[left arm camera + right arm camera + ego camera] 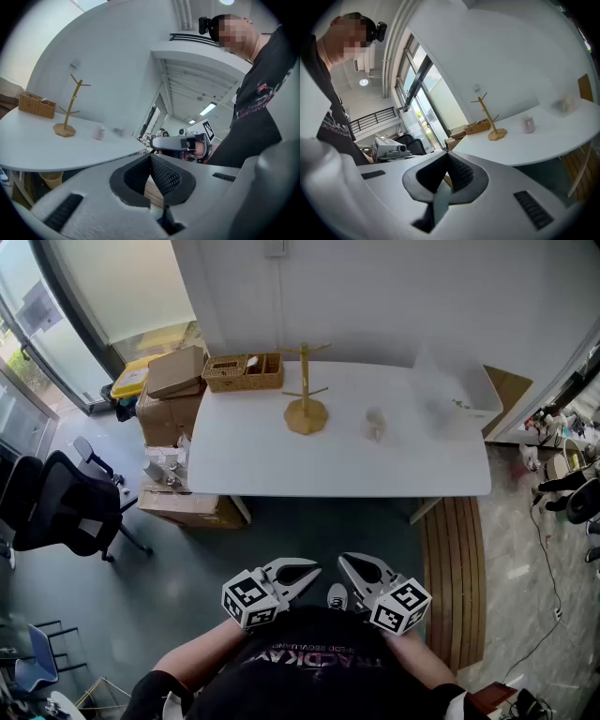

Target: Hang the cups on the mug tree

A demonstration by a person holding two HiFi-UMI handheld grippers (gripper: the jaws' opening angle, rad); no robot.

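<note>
A wooden mug tree (pixel 306 401) stands with bare pegs on the white table (pixel 281 465), towards its back. One small pale cup (pixel 375 425) sits just right of the tree. Both grippers are far from the table, held close in front of the person's chest. My left gripper (pixel 313 569) is shut with nothing in it, and its jaws meet at the tips (pixel 151 157). My right gripper (pixel 343 561) is shut and empty too (pixel 446 155). The tree (pixel 69 110) and cup (pixel 98 133) look small in the left gripper view, as do the tree (pixel 490 118) and cup (pixel 528 124) in the right one.
A wicker basket (pixel 244 372) sits at the table's back left and a clear plastic box (pixel 455 390) at its back right. Cardboard boxes (pixel 173 395) stand by the table's left end. A black office chair (pixel 56 507) is on the floor at left.
</note>
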